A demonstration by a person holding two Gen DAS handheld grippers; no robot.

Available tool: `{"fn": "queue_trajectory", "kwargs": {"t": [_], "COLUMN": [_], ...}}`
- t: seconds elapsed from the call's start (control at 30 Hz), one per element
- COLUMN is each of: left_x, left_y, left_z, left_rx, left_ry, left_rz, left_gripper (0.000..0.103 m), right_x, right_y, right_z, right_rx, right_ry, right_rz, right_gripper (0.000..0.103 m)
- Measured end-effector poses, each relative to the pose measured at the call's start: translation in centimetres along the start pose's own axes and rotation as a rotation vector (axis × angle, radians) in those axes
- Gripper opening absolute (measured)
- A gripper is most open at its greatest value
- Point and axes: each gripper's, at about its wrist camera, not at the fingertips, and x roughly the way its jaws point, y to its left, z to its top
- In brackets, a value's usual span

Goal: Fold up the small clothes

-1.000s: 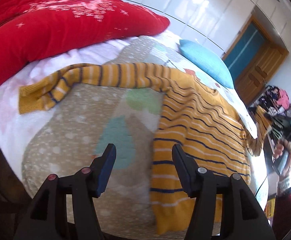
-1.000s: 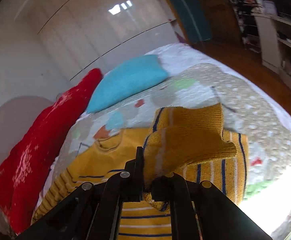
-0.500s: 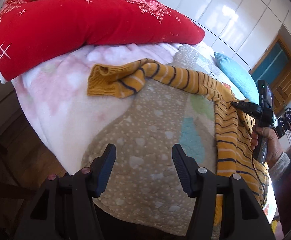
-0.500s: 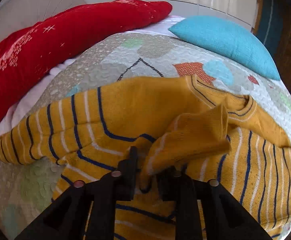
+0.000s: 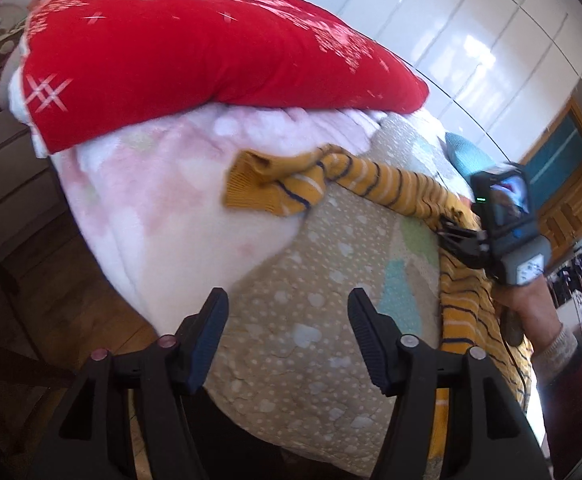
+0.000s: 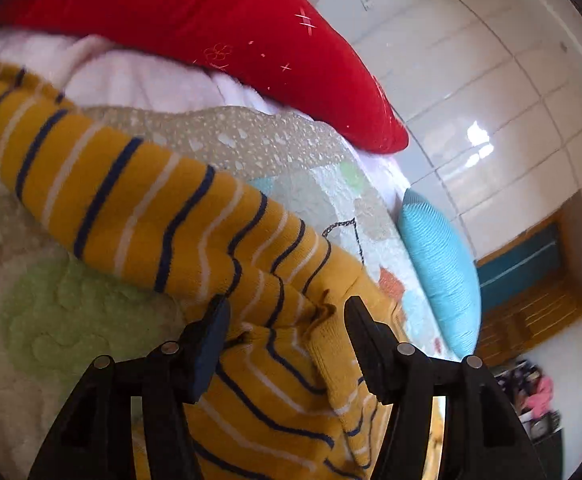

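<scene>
- The sweater point(image 5: 467, 292), mustard yellow with navy and white stripes, lay on the bed over a patterned quilt point(image 5: 311, 320).
- One sleeve point(image 5: 371, 178) stretched out away from the body of the sweater toward the red pillow point(image 5: 195, 52); its ribbed cuff point(image 5: 251, 188) was crumpled and rested on the pink blanket point(image 5: 163, 200) just below that pillow.
- The other cuff point(image 6: 343, 364) lay folded in across the chest of the sweater.
- Left gripper point(image 5: 287, 332) hovered over the quilt's near edge, jaws spread wide, nothing between them. It was well apart from the outstretched cuff.
- Right gripper point(image 6: 287, 340) sat low over the sweater where the outstretched sleeve meets the body. Jaws were wide apart with knit fabric bunched in the gap, touching neither pad clearly; it gripped nothing.
- From the left wrist view, the right gripper point(image 5: 455, 236) showed over the sweater's shoulder, held by the person's right hand point(image 5: 527, 304).
- A blue cushion point(image 6: 439, 272) lay at the far side of the bed, beside the sweater's collar end.
- White tiled wall point(image 6: 491, 100) and a wooden door point(image 6: 531, 272) stood behind the bed.
</scene>
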Motion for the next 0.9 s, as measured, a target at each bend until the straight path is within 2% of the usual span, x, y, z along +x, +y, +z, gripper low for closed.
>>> {"fn": "queue_trajectory", "kwargs": {"t": [0.1,0.23,0.33,0.43,0.5,0.6,0.67,0.8,0.9], "left_x": [-0.7,-1.2,-1.7,-2.2,-2.4,-2.6,-2.6,-2.4,-2.6], "left_y": [2.2,5.1,6.3,7.2,7.8,8.8,9.4,9.6,9.8], "left_z": [0.5,1.0,0.8,0.6,0.4,0.2,0.0,-0.1,-0.2], "left_rx": [-0.058,-0.144,-0.17,-0.177,-0.191,-0.209,-0.223,-0.229,-0.226], "left_ry": [-0.031,-0.05,-0.058,-0.06,-0.059,-0.061,-0.057,-0.052,-0.057], "left_rz": [0.037,0.06,0.071,0.086,0.09,0.1,0.102,0.097,0.1], "left_gripper": [0.064,0.064,0.064,0.064,0.064,0.064,0.064,0.064,0.064], "right_x": [-3.3,-7.7,-10.2,-12.7,-13.4,-13.6,-14.1,-13.9,-13.7], "right_y": [-1.7,0.9,4.9,9.1,11.1,11.7,13.0,17.7,20.3], "right_z": [0.7,2.2,3.6,5.1,6.1,7.4,7.9,8.2,8.6], "right_rx": [0.12,0.131,0.081,-0.027,-0.042,0.099,0.123,0.027,-0.031], "right_ry": [-0.07,-0.149,-0.211,-0.274,-0.248,-0.185,-0.175,-0.157,-0.184], "right_rz": [0.227,0.474,0.577,0.618,0.694,0.907,0.917,0.825,0.742], "right_gripper": [0.064,0.064,0.064,0.064,0.064,0.064,0.066,0.066,0.066]}}
